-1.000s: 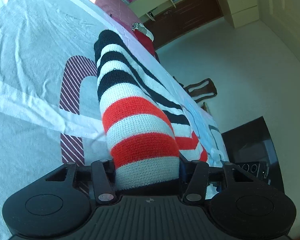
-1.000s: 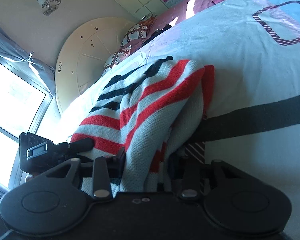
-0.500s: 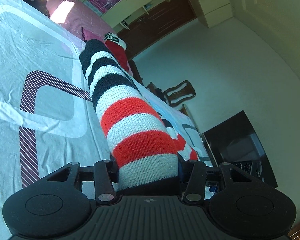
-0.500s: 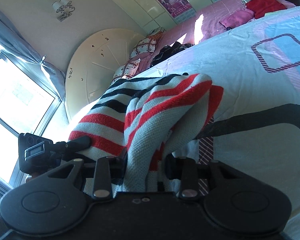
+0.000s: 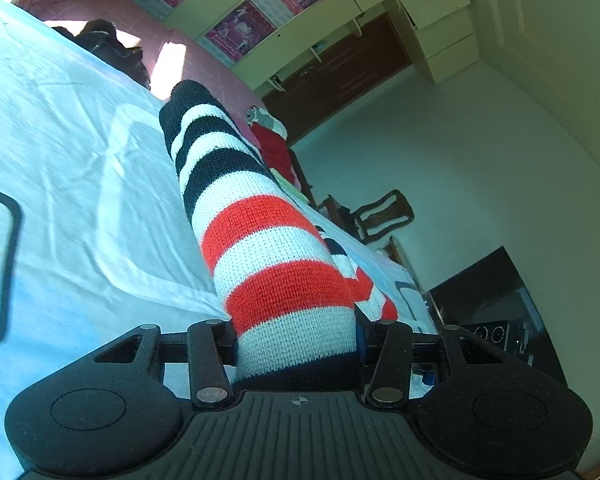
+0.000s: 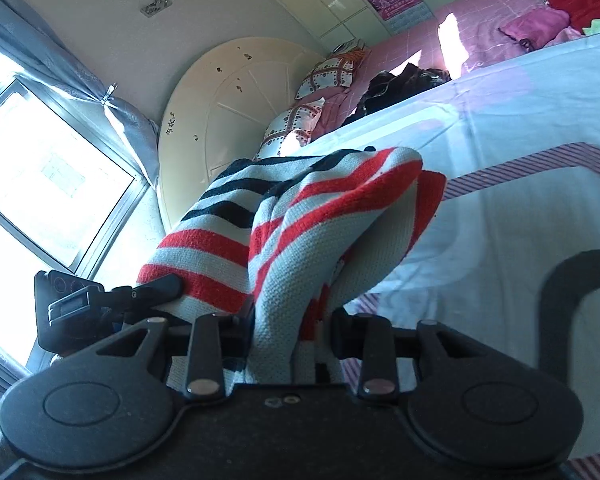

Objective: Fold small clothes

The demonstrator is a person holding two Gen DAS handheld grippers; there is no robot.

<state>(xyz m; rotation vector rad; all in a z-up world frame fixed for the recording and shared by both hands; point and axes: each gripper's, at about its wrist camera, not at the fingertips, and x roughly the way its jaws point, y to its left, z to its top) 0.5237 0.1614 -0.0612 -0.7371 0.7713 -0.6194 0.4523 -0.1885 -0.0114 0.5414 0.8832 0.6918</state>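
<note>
Sweater [image 5: 276, 264] hangs w/ both claws pinching it: left gripper [image 5: 296, 344], right gripper [image 6: 292, 340]. Mid-fold, I think. Next: lay it flat on bed [image 5: 80, 200].

Sweater [image 5: 268, 248] hangs over the bed sheet [image 5: 80, 208], pillows [image 6: 300, 120] behind.

The left hand-held gripper [image 5: 296, 344] and right hand-held gripper [image 6: 292, 336] are each clamped on knit fabric.
</note>
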